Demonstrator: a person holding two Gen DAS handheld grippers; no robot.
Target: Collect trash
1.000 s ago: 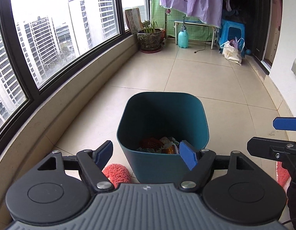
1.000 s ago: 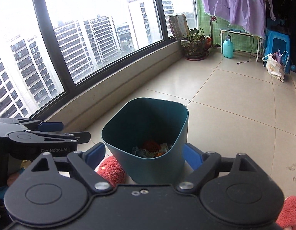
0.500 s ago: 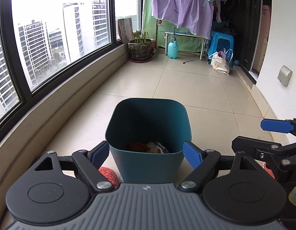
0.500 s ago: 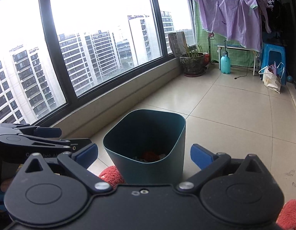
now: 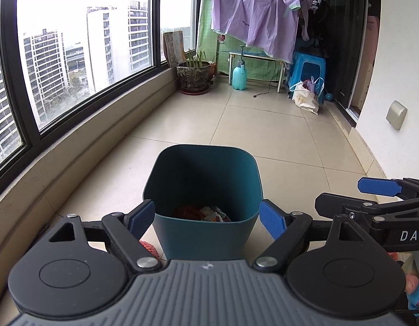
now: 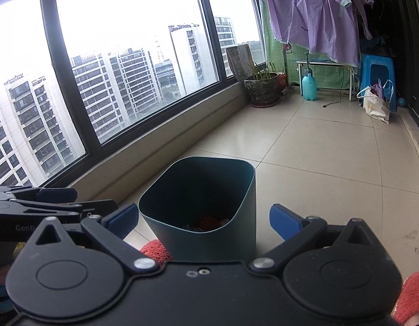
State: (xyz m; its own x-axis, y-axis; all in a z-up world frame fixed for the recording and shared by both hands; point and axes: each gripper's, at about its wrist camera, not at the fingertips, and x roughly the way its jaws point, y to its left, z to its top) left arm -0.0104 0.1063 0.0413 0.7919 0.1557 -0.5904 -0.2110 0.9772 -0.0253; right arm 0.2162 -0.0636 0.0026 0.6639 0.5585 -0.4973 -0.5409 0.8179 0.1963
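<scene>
Pointing forward and down, the left gripper [image 5: 206, 217] stands with its jaws wide and nothing pressed between the pads; they have just been opening, and the bin shows in the gap beyond them, untouched. The right gripper [image 6: 204, 218] is likewise spread wide, jaws just opened further, pads clear of everything. In the left wrist view the right gripper's blue-tipped fingers [image 5: 379, 187] reach in at 3 o'clock; in the right wrist view the left gripper sits at 9 o'clock. Straight ahead at 12 o'clock of both grippers stands the teal bin [image 5: 202, 233], upright on the tiled floor [image 5: 263, 125], holding trash [image 5: 206, 213] at its bottom: something red and crumpled pale wrappers. A red fuzzy slipper [image 6: 156, 251] lies at the bin's foot, toward 7 o'clock. Farther out: windows [image 5: 73, 54] at 10 o'clock, a plant pot [image 5: 194, 77], a blue spray bottle [image 5: 239, 76], and a purple garment [image 5: 255, 16] hanging at 12.
</scene>
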